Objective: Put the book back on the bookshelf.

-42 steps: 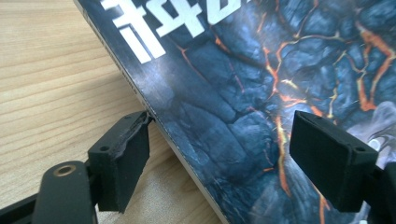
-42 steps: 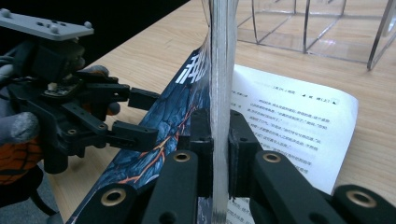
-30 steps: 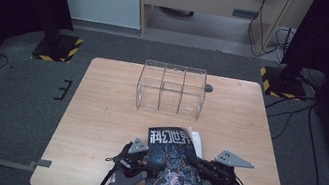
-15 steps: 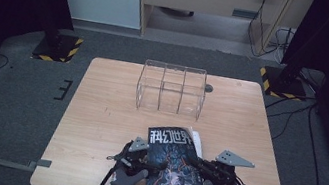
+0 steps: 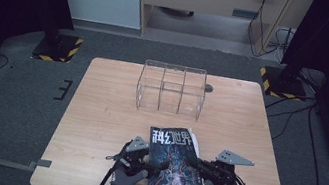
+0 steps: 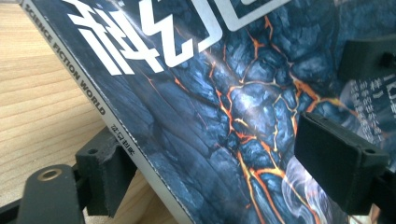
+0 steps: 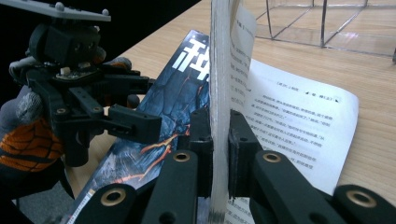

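Note:
A science-fiction magazine (image 5: 175, 170) with a dark blue, lava-cracked cover lies at the table's near edge, held between both grippers. My left gripper (image 5: 156, 164) stands open around its spine side: one jaw sits under the spine, and the other pad (image 6: 336, 163) rests over the cover (image 6: 224, 93). My right gripper (image 7: 219, 140) is shut on a thick bundle of pages (image 7: 219, 70) and holds them upright on edge. A printed page (image 7: 299, 116) lies flat on the wood to its right. The left gripper (image 7: 140, 107) and a gloved hand appear beyond the cover in the right gripper view.
A clear, wire-edged rack (image 5: 171, 88) with three compartments stands at the middle back of the wooden table (image 5: 98, 112), also seen as the clear rack (image 7: 322, 23) past the pages. Cables trail on the dark floor to the right.

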Action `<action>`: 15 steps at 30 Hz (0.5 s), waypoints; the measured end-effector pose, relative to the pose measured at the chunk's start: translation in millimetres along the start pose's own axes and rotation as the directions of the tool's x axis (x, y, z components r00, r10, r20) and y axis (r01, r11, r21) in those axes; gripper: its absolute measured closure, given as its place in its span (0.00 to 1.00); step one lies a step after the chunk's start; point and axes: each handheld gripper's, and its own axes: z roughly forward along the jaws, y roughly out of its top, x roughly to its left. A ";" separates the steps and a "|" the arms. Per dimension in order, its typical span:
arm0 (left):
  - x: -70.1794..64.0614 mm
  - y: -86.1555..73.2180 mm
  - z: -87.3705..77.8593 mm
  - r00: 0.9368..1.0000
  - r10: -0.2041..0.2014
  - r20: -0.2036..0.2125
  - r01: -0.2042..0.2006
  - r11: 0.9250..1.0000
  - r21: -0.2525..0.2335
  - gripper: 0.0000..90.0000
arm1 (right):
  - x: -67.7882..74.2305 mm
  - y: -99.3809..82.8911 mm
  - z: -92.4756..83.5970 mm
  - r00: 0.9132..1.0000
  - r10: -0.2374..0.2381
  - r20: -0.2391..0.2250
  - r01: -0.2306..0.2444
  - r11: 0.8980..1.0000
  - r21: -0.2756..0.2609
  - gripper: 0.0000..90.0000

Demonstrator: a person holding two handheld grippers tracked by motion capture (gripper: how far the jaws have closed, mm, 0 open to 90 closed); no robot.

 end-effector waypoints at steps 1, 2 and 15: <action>0.3 0.0 0.0 1.000 -0.001 -0.006 0.001 1.000 0.001 0.17 | 0.4 -0.3 0.5 1.000 -0.006 0.002 0.006 1.000 0.005 0.93; 0.7 0.1 0.0 1.000 -0.002 -0.006 0.002 1.000 0.005 0.19 | 0.6 -0.6 1.1 1.000 -0.001 0.004 0.001 1.000 0.008 0.93; -2.3 1.1 -0.6 0.999 0.008 -0.035 -0.008 1.000 0.015 0.40 | 1.0 -2.4 4.5 1.000 0.002 0.006 -0.002 1.000 0.012 0.93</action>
